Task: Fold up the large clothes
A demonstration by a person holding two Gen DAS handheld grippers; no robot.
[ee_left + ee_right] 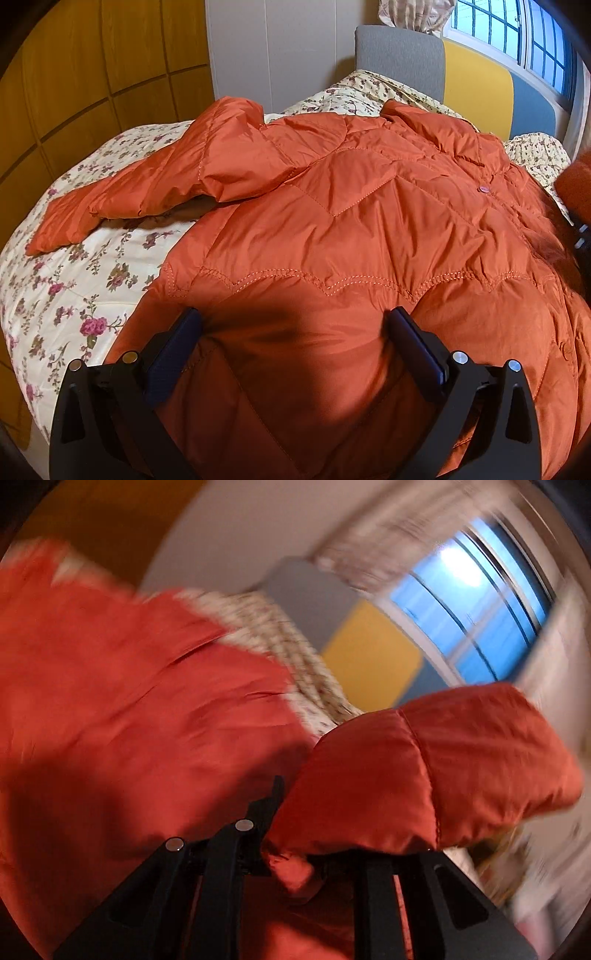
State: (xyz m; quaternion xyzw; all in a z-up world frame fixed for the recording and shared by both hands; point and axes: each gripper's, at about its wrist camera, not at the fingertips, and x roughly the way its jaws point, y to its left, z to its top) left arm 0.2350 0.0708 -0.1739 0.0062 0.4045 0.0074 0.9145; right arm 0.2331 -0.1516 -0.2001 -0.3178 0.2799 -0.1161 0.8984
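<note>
An orange quilted jacket (351, 221) lies spread on the floral bedspread (62, 295), one sleeve (122, 195) stretched out to the left. My left gripper (295, 332) is open and hovers just above the jacket's lower part, holding nothing. In the blurred right wrist view my right gripper (314, 827) is shut on the jacket's other sleeve (436, 771), which is lifted off the bed and bulges over the fingers. The rest of the jacket (129, 709) lies to its left. That lifted sleeve shows at the right edge of the left wrist view (576, 184).
The bed has a grey headboard (399, 59) with yellow (476, 85) and blue panels. A wooden wardrobe (92, 74) stands to the left. A window (517, 33) with a curtain is at the far right.
</note>
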